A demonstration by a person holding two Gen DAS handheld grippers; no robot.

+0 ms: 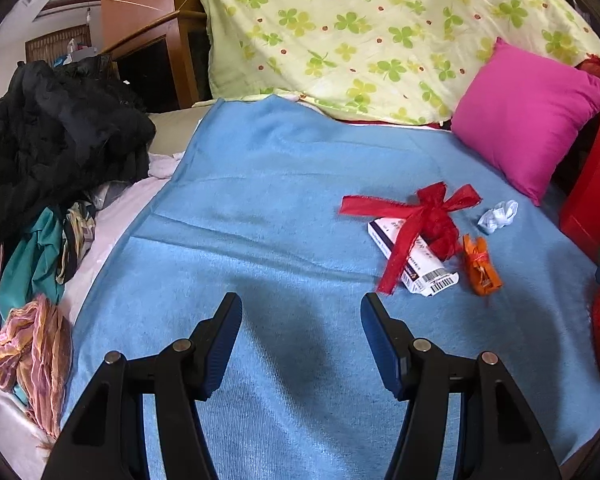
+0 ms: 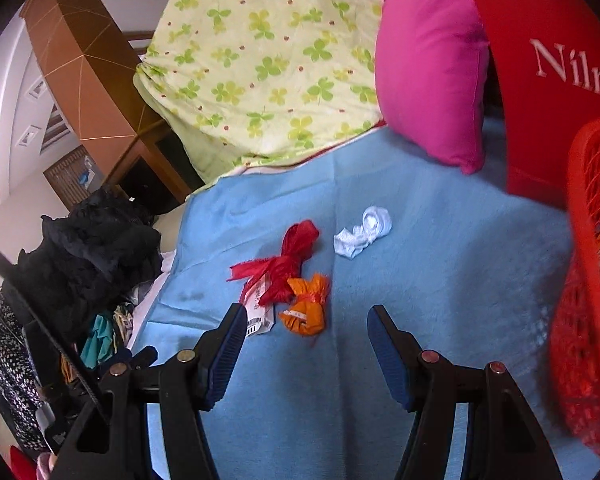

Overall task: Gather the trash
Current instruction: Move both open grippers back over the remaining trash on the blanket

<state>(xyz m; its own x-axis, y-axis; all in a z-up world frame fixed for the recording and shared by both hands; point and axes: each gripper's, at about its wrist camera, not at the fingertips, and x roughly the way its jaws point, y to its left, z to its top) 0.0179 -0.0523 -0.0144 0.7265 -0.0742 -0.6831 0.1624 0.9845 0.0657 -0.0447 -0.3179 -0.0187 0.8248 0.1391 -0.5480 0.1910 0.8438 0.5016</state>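
The left gripper [image 1: 301, 308] stands open, with nothing between its two fingers, only the blue blanket [image 1: 260, 200] under them. The right gripper [image 2: 307, 318] is open too and holds nothing; it hangs over the same blanket.

In the right wrist view, the orange wrapper [image 2: 306, 308] lies just ahead of the gap between the fingers, nearer to the left finger. It touches the red ribbon bow [image 2: 288, 264], which lies across a white box [image 2: 258, 312] with a barcode at its near end. That end of the box is just beside the tip of the left finger. A little further away, apart from this group, lies a crumpled white paper [image 2: 364, 232].

In the left wrist view the same trash lies ahead and to the right of the fingers, toward the right edge of the blanket: the white box [image 1: 414, 258] with the red ribbon bow [image 1: 424, 216] over it, the orange wrapper [image 1: 480, 266] just beside them, and the crumpled white paper [image 1: 498, 216] behind.

A red mesh basket [image 2: 588, 280] stands at the right edge of the blanket, and a red bag [image 2: 540, 80] with white letters is behind it. A pink cushion [image 1: 528, 116] leans at the far right corner, next to a green flowered quilt [image 1: 360, 28] along the far edge. At the left edge is a heap of black clothes [image 1: 52, 136] and coloured cloths.
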